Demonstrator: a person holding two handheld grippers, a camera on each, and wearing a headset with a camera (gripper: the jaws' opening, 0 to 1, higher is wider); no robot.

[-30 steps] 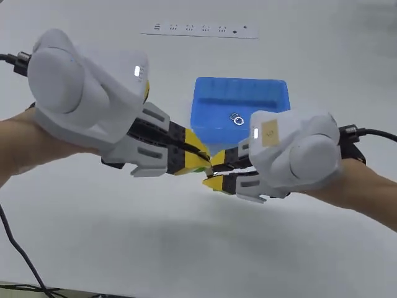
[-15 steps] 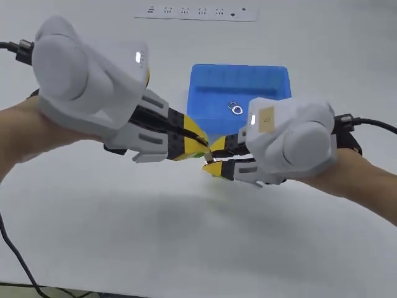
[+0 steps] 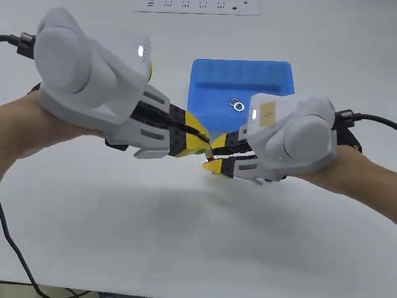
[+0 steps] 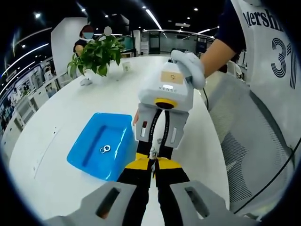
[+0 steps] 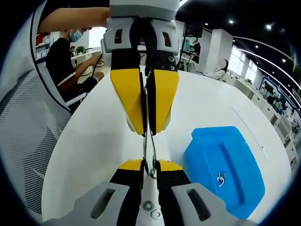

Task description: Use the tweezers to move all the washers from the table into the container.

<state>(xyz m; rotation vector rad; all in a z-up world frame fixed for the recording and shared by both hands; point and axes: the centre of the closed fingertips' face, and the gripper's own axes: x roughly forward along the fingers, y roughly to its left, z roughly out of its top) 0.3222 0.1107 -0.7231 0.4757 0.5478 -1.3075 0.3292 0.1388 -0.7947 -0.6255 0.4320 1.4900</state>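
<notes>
Head view, bottom of frame: the near edge of the white counter (image 3: 186,248) cuts across the lower left corner. A black cable (image 3: 13,251) hangs beside that edge. Open counter surface spans the lower half of the frame, below both claws.

Centre of frame: the left claw (image 3: 200,141) comes in from the upper left and the right claw (image 3: 209,164) from the right. Their tips meet nose to nose above the counter.

Right gripper view: thin metal tweezers (image 5: 150,148) bridge the two claws. Both claws are narrow, each pinched onto one end of the tweezers.

Just behind the tips, upper centre: the blue container (image 3: 214,81) sits flat on the counter. Its near wall is close behind the claw tips, and its lower right corner is covered by the right gripper. The washers (image 3: 237,105) lie together on the container floor near the middle. They look like two, touching, but the count is not certain.

Top edge of frame: a white power strip (image 3: 198,6) lies well apart from the container. Open counter lies between the two and on either side of the container's walls.
</notes>
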